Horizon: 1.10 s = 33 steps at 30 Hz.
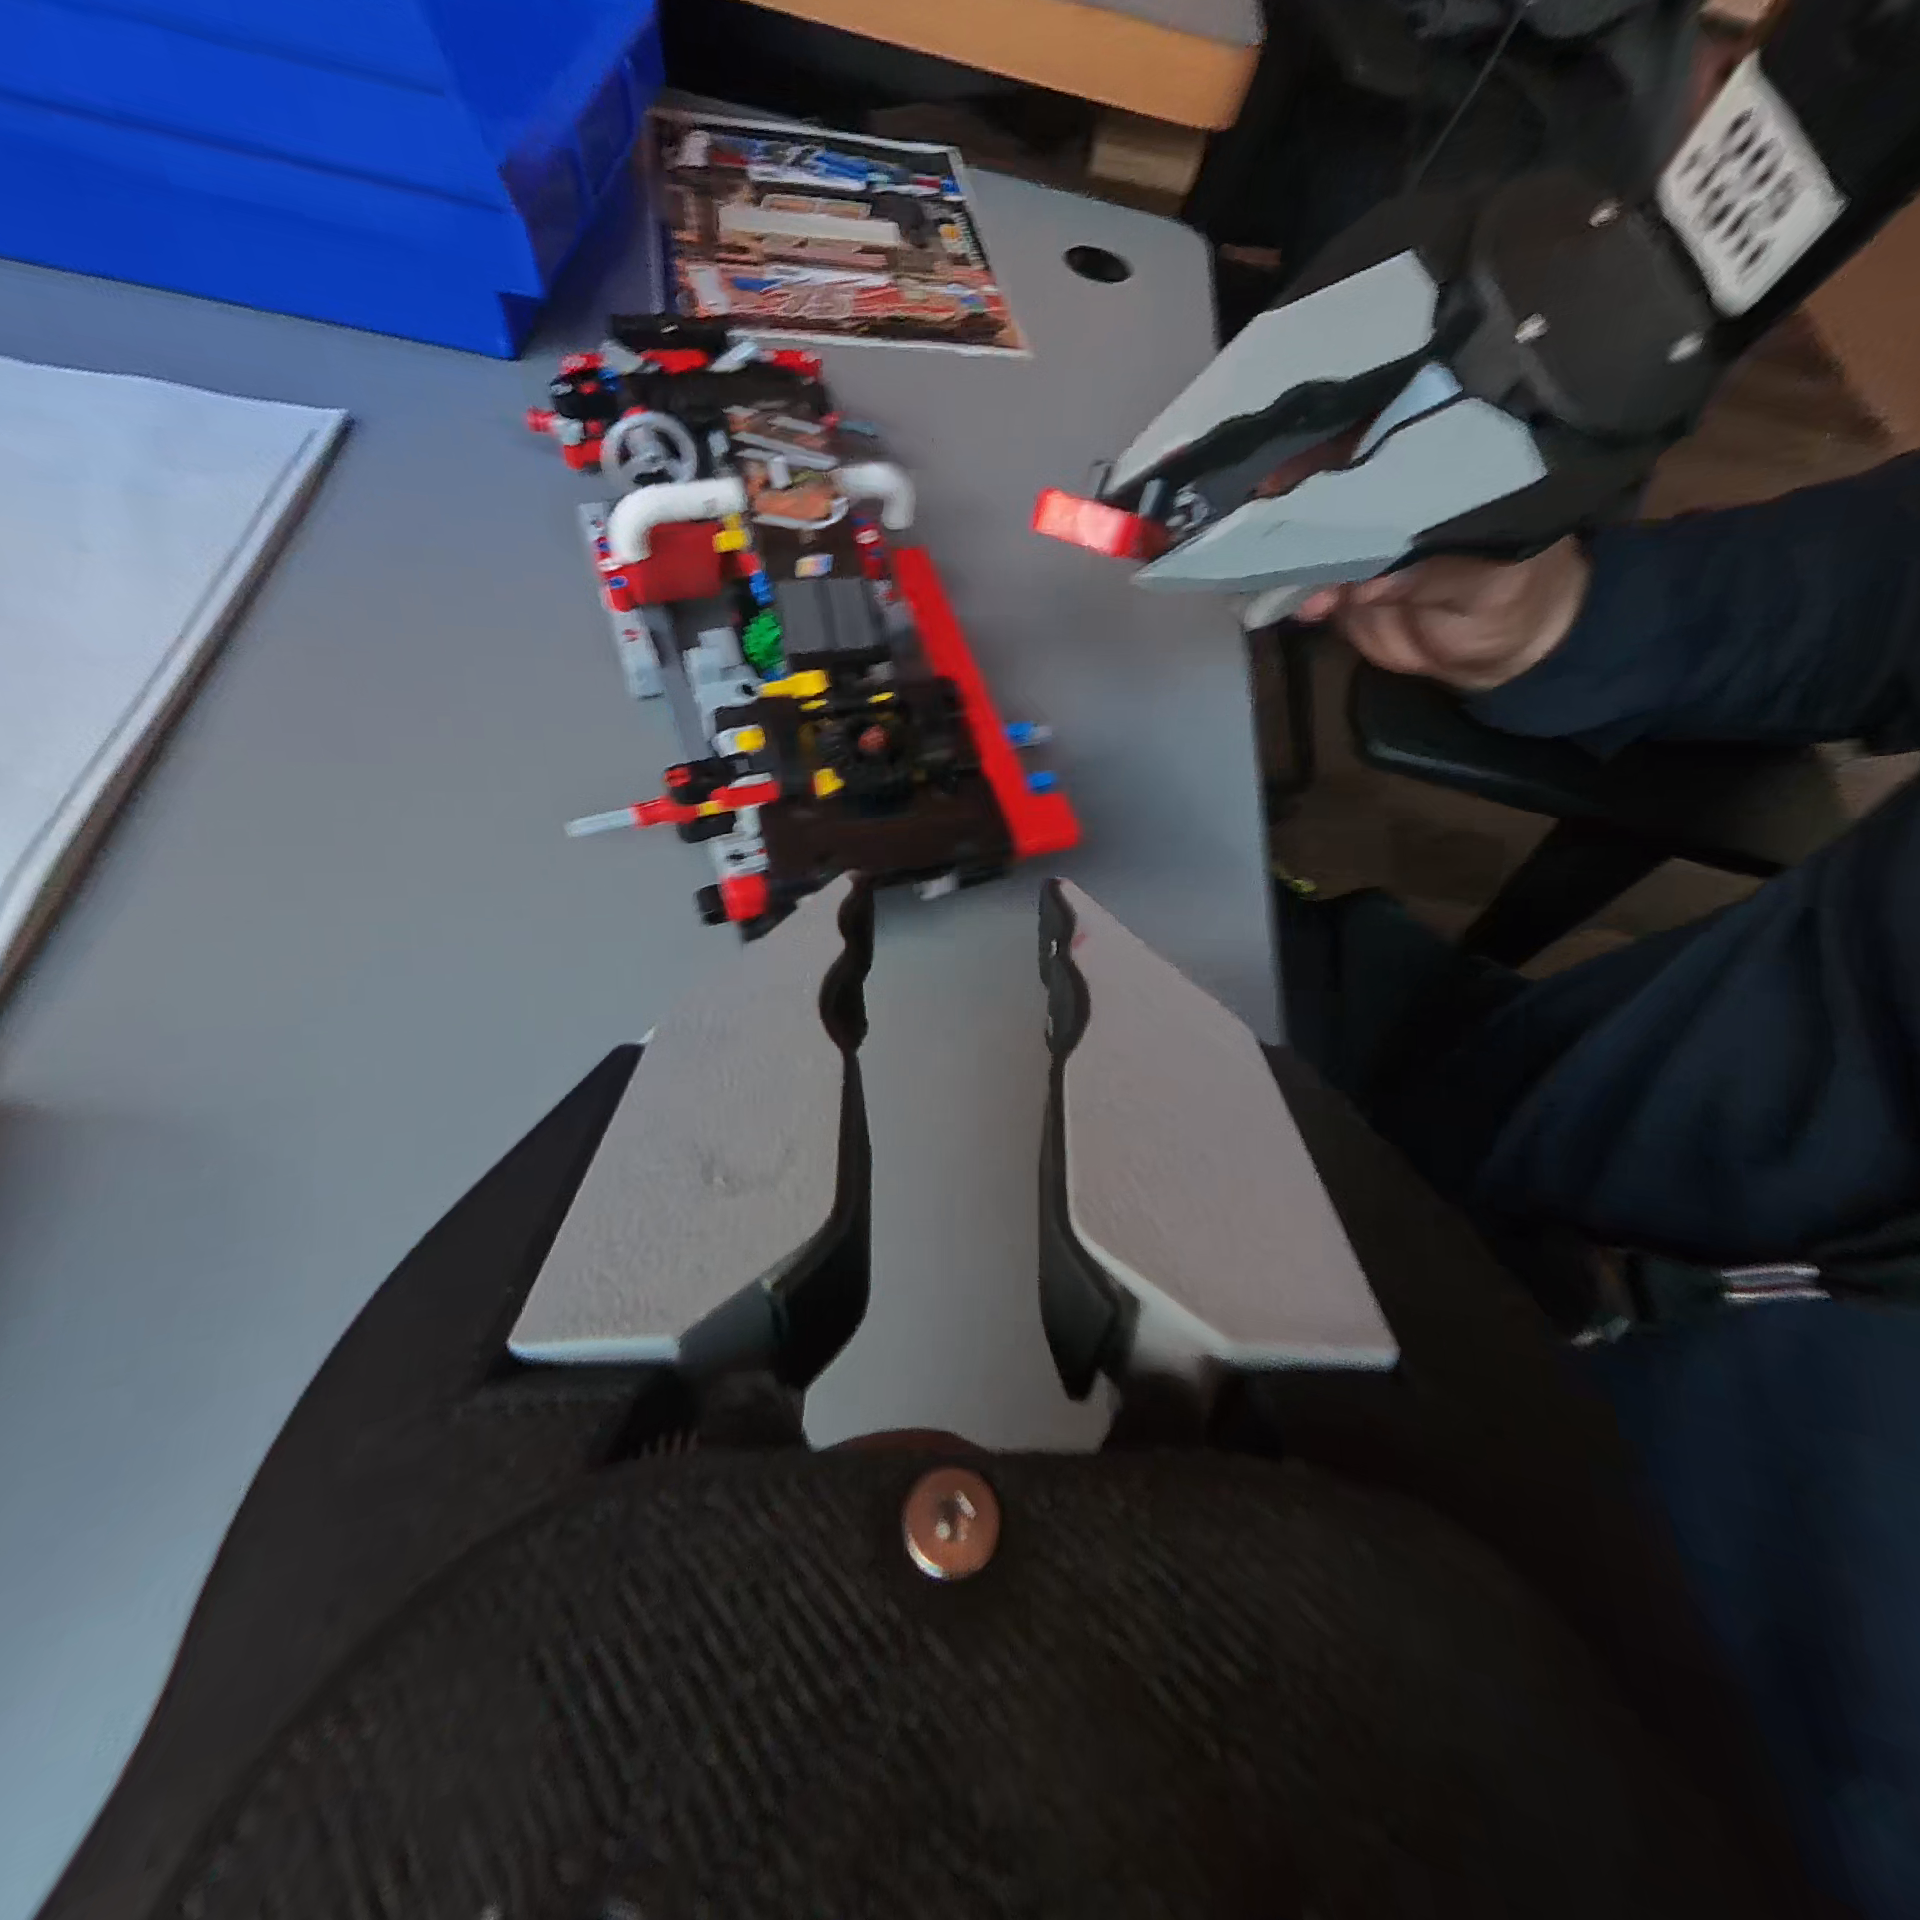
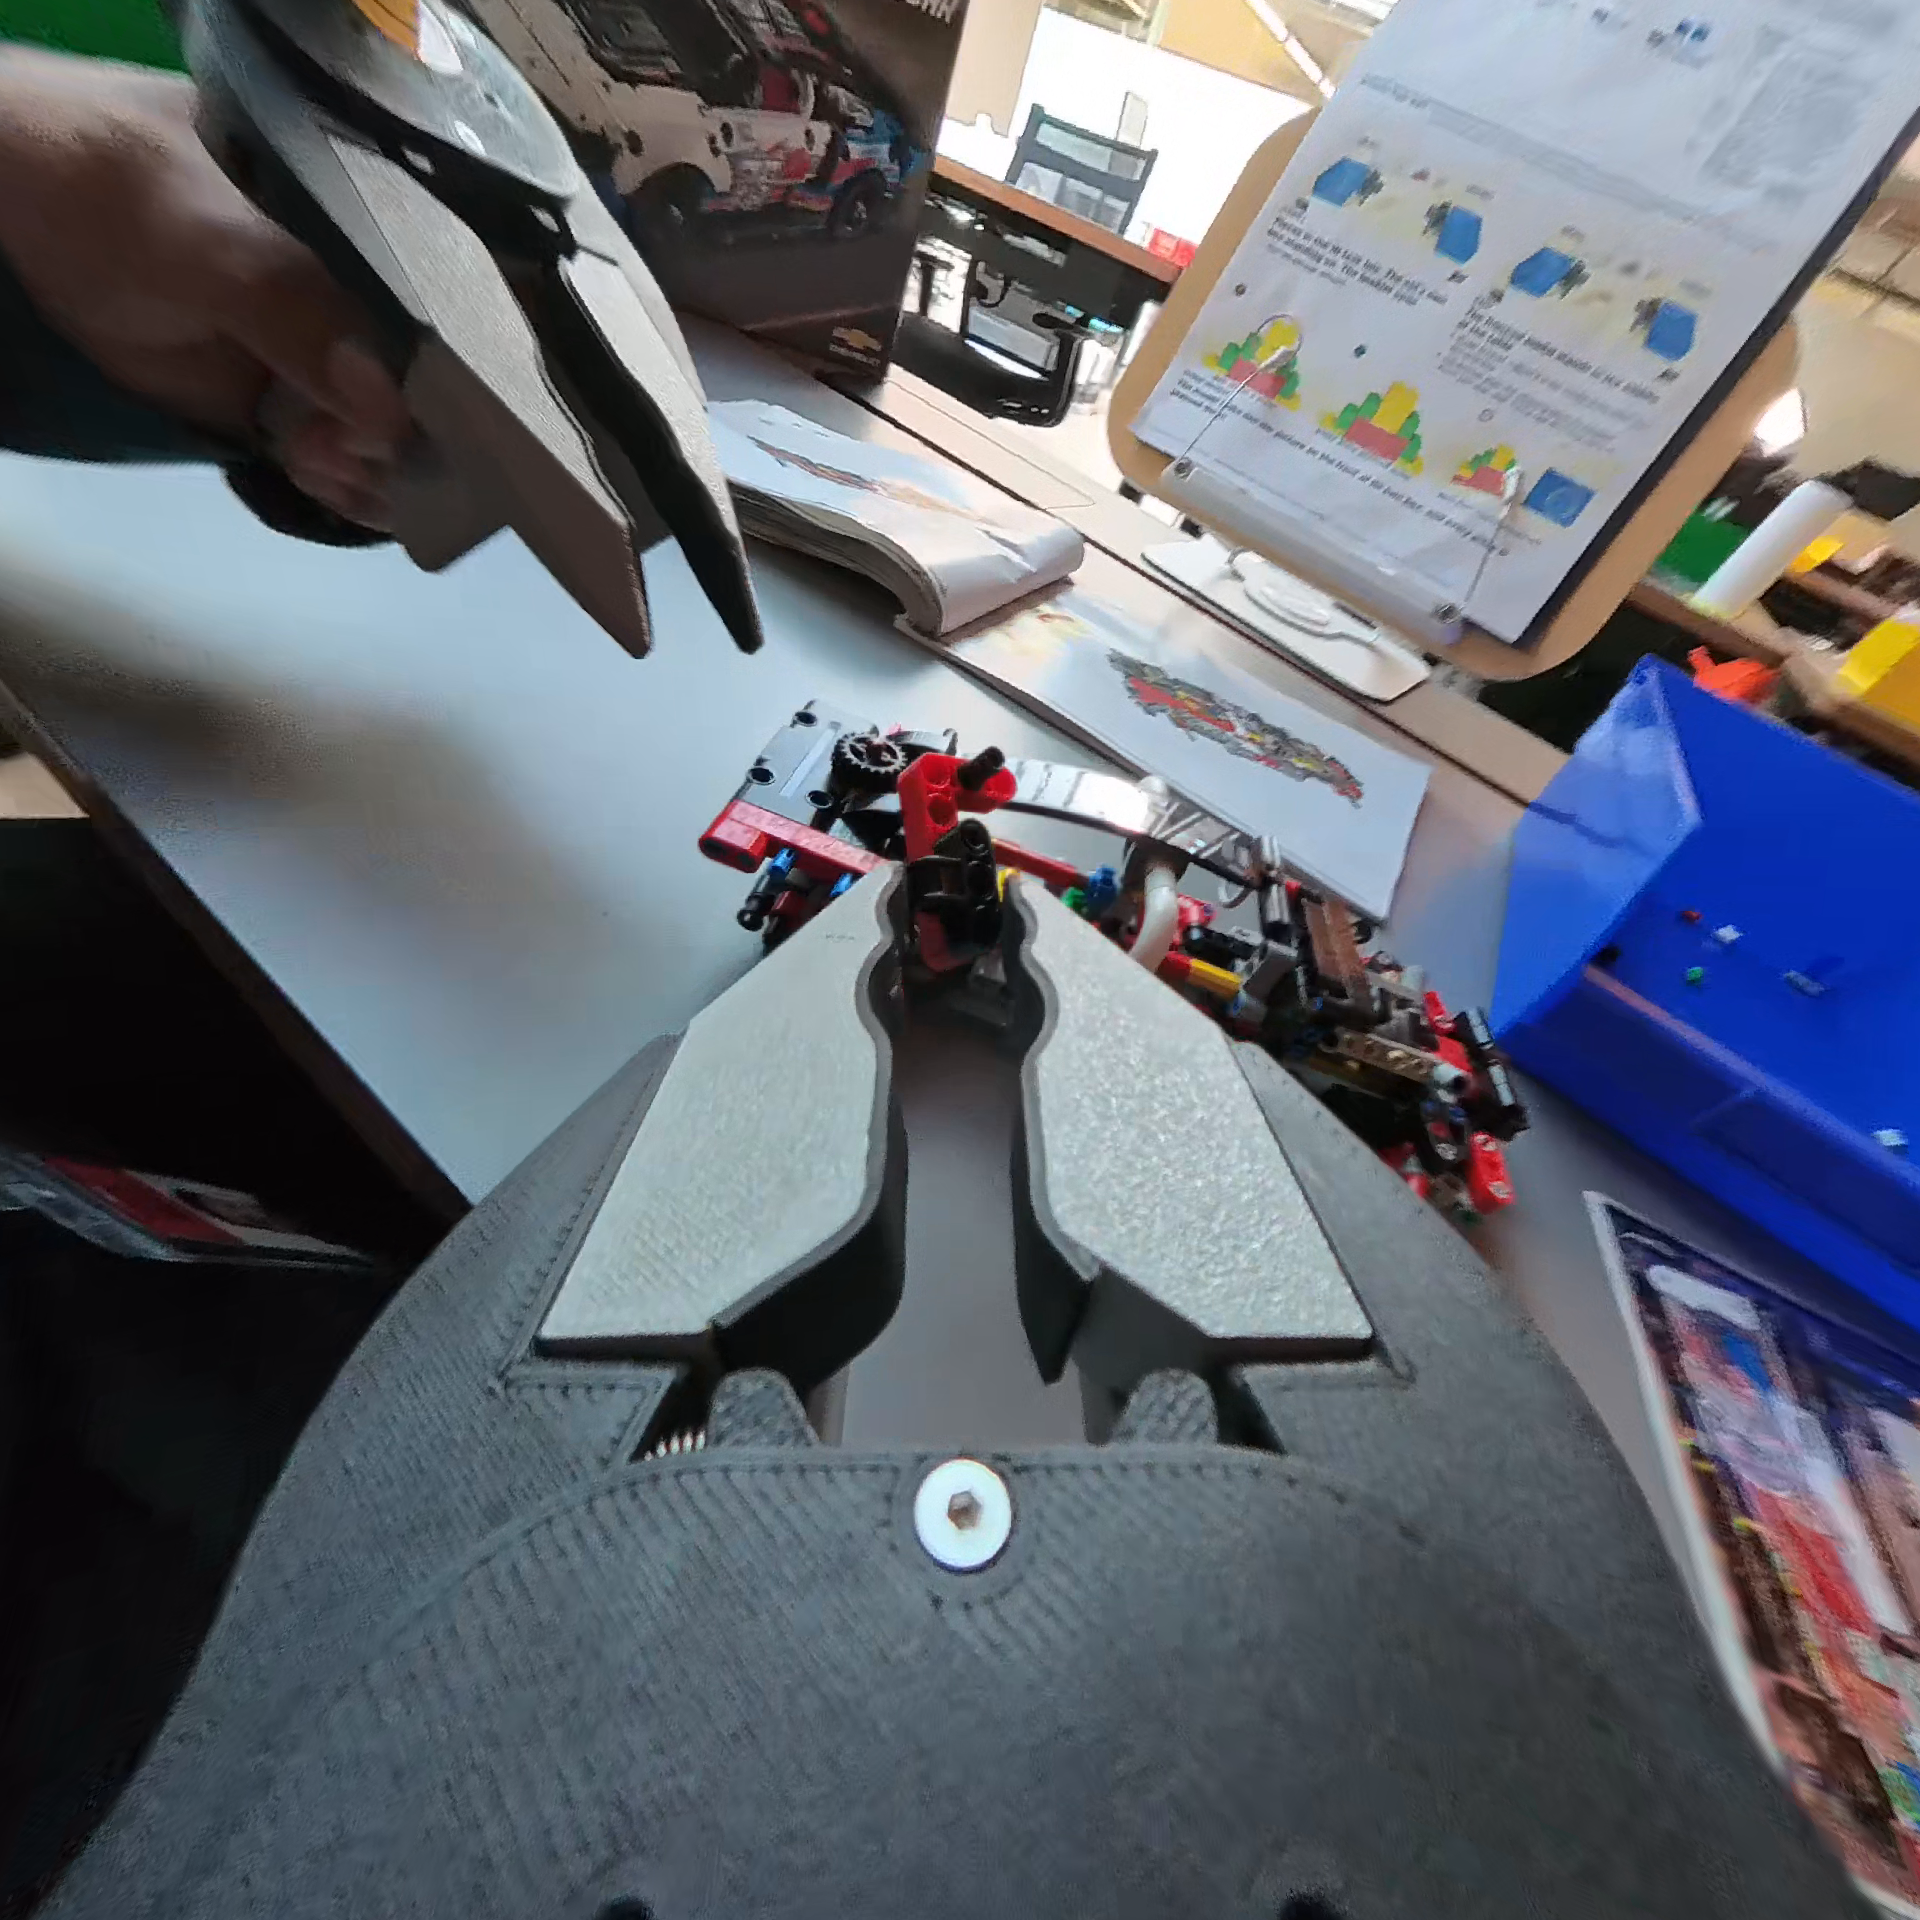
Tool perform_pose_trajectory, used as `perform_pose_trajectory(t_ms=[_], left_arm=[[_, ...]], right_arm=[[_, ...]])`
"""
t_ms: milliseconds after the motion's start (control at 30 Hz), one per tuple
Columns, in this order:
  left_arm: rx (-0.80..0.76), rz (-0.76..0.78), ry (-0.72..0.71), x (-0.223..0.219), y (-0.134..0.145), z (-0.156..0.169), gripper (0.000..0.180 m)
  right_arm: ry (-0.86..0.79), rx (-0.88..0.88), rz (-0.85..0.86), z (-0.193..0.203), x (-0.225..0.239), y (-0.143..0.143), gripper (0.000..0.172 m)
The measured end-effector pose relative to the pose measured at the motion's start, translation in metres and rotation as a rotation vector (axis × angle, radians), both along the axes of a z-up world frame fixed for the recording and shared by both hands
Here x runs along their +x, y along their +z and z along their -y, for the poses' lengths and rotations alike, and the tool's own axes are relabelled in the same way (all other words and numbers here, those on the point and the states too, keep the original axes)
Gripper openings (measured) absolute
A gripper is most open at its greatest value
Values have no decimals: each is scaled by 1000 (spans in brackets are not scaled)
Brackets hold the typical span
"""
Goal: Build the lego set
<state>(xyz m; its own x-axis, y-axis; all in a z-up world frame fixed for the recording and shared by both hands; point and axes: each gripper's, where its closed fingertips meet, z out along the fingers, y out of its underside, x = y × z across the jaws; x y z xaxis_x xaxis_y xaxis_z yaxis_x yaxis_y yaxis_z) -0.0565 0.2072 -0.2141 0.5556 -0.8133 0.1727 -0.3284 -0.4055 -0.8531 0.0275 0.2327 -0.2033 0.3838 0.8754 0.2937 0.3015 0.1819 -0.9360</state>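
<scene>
Brick-built car chassis (image 1: pixel 800 623) lies flat on the grey table (image 1: pixel 312 935), near its right edge, with bare tabletop to its left up to a white sheet (image 1: pixel 125 582) and blue bins (image 1: pixel 260 156) behind. Its long axis runs away from the left gripper (image 1: pixel 951 914), red side beam (image 1: pixel 966 686) on the right. That gripper's fingers stand moderately apart, bare, just short of the chassis's near end. The right gripper (image 2: pixel 951 914) is clamped on a small red-and-black brick assembly (image 2: pixel 951 862) above the chassis.

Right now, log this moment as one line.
left gripper: open, above table | right gripper: shut on red-black brick piece | brick chassis on table
</scene>
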Motion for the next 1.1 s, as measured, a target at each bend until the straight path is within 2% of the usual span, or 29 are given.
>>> perform_pose_trajectory(t_ms=[100,267,433,533,633,733,867,1100], left_arm=[[-82,81,-46,26,12,14,30],[-193,244,-49,58,22,15,30],[-260,426,-46,63,36,13,21],[-264,457,-39,63,37,12,10],[-285,482,-37,64,39,13,18],[-288,483,-25,63,37,11,13],[-306,487,-27,64,34,10,14],[-271,430,-28,61,27,10,9]], right_arm=[[-32,118,39,4,-6,7,14],[-59,299,72,20,-18,20,13],[-71,335,76,27,-24,23,13],[-79,337,72,28,-26,24,13],[-90,335,87,26,-27,21,13],[-95,333,89,26,-27,21,13],[-105,379,116,27,-31,19,12],[-93,360,119,25,-35,14,13]])
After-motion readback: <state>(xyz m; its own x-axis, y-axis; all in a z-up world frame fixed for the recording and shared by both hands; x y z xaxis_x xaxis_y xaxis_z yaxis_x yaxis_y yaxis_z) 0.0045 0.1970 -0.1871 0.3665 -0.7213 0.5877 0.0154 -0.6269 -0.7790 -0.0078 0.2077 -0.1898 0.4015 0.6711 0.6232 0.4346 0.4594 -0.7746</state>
